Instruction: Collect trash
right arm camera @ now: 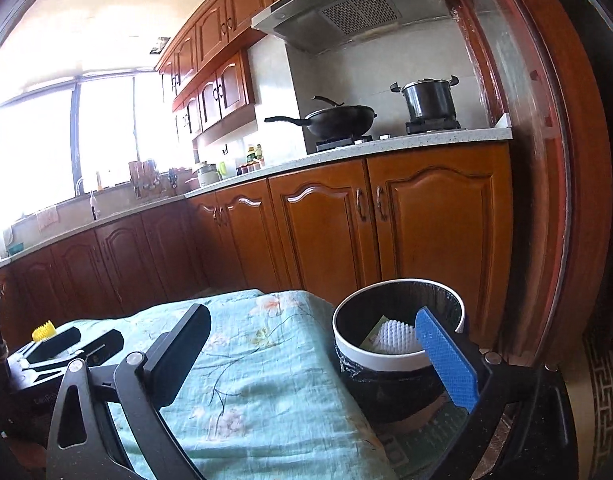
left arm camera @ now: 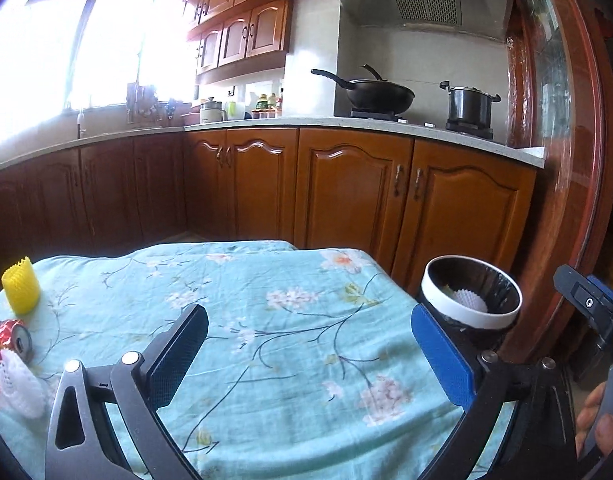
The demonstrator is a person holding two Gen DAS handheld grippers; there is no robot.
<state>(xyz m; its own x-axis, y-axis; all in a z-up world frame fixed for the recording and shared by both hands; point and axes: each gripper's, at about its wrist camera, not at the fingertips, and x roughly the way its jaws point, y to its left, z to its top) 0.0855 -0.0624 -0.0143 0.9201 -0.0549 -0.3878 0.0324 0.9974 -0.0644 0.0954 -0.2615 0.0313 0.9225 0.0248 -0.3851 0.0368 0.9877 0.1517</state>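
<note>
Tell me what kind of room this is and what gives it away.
A home kitchen, most likely. A wok and a lidded pot sit on a stove under a range hood, with wooden cabinets below the counter. A small table with a floral cloth stands in front.

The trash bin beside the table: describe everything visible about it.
The trash bin is a round, upright container with a white rim and a black liner bag that lines the inside and wrinkles around the outer wall. It stands open, with no lid visible, beside the right edge of the table's floral cloth. Inside lie a white foam fruit net and a greenish scrap.
</note>
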